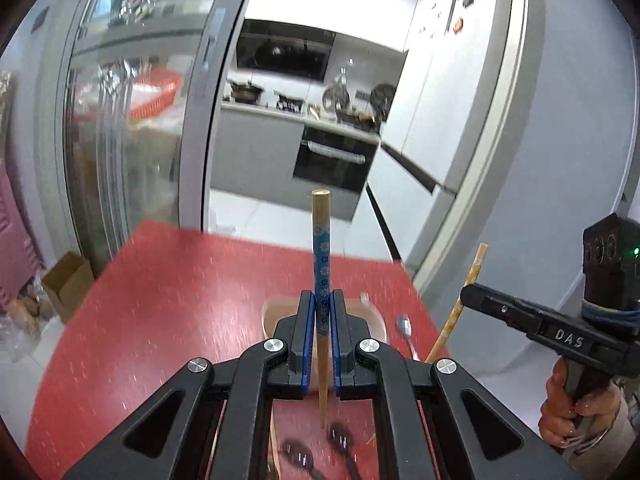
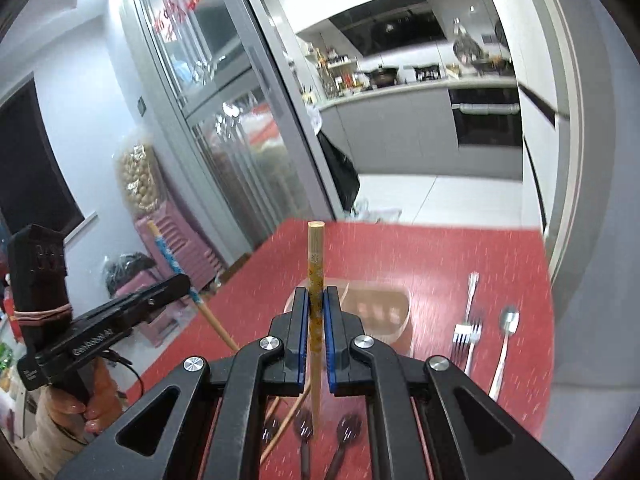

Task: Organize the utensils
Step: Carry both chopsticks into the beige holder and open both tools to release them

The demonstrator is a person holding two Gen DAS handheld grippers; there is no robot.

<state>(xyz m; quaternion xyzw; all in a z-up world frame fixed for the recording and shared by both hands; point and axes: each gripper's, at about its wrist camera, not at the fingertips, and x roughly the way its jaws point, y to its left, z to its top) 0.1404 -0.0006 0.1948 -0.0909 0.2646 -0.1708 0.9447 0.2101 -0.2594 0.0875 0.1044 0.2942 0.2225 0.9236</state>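
Left gripper (image 1: pixel 323 312): my jaws are pressed in tight on the blue-flowered chopstick (image 1: pixel 321 256); only its width keeps the blue pads apart.
Blue-flowered chopstick: it stands upright between my left fingers, its blunt wooden end well above the fingertips and its thin tip hanging below them, clear of the red table (image 1: pixel 168 304).
Right gripper (image 2: pixel 316 312): my jaws are clamped on the yellow-patterned chopstick (image 2: pixel 315 264), both pads squeezing it.
Yellow-patterned chopstick: upright in my right fingers, its square top above the fingertips and its point hanging below them.
Wooden tray (image 2: pixel 394 312): on the table just beyond my right fingertips, partly hidden behind them; it also shows behind my left fingertips.
Dark spoons (image 2: pixel 348 434): on the table below my fingers, near the chopstick tips; blurred.
Loose chopstick (image 2: pixel 286 424): it lies slanted on the table beneath my right fingers, to their left.
Forks (image 2: pixel 468 332): on the table to the right of my right fingers, apart from the tray.
Silver spoon (image 2: pixel 506 340): just right of the forks.
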